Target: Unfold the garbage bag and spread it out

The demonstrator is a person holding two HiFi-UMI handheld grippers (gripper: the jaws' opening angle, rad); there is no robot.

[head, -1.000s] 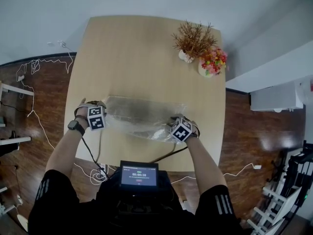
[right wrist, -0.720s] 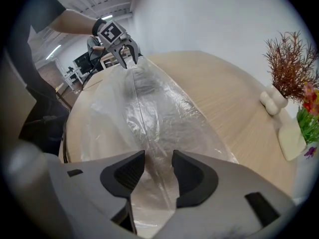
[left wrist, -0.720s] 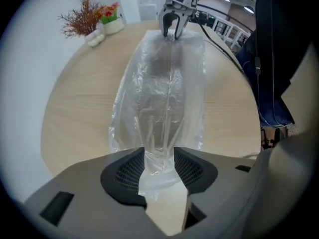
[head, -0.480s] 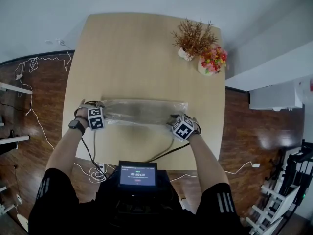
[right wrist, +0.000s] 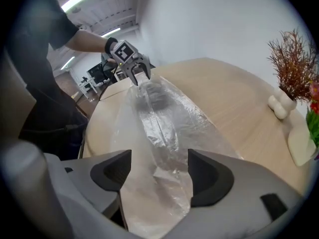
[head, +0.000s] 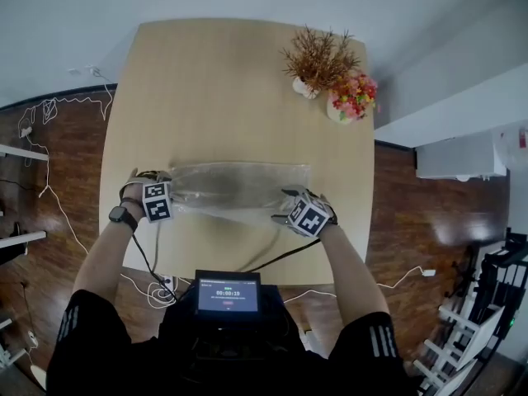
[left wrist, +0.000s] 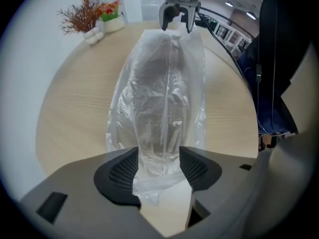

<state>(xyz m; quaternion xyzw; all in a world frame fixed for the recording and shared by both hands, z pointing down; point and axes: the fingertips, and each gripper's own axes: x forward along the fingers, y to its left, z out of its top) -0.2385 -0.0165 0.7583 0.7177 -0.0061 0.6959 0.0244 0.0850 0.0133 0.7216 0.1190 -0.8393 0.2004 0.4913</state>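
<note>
**Both grippers loosen on the bag — it lies stretched across the table**

Nearest the person, below the near edge of the pale wooden table (head: 231, 81), a small dark screen with a lit display (head: 228, 294) sits at chest height. Black cables (head: 280, 258) run from there up over the table's near edge to the two hands.

The left gripper (left wrist: 158, 164) points down at the table's near left part. Its jaws have just been opening and stand apart, with one end of the clear, crinkled plastic garbage bag (head: 235, 190) lying loose between them rather than pinched. The right gripper (right wrist: 154, 176) hangs over the table's near right part, tilted downward. Its jaws have also just been opening and now gape wide, with the bag's other end resting on the table under and between them, not pressed by either pad.

The bag lies as a long band on the near half of the table, running from one gripper to the other — mostly flat, with a crease down its length and small wrinkles throughout.

At the table's far right corner stand a dried russet-brown sprig in a white vase (head: 318, 60) and, just beside it, a bunch of red and yellow flowers in a white pot (head: 351, 97). Off the table's left side, thin white cords (head: 49, 114) trail over the dark wooden floor (head: 66, 163).
</note>
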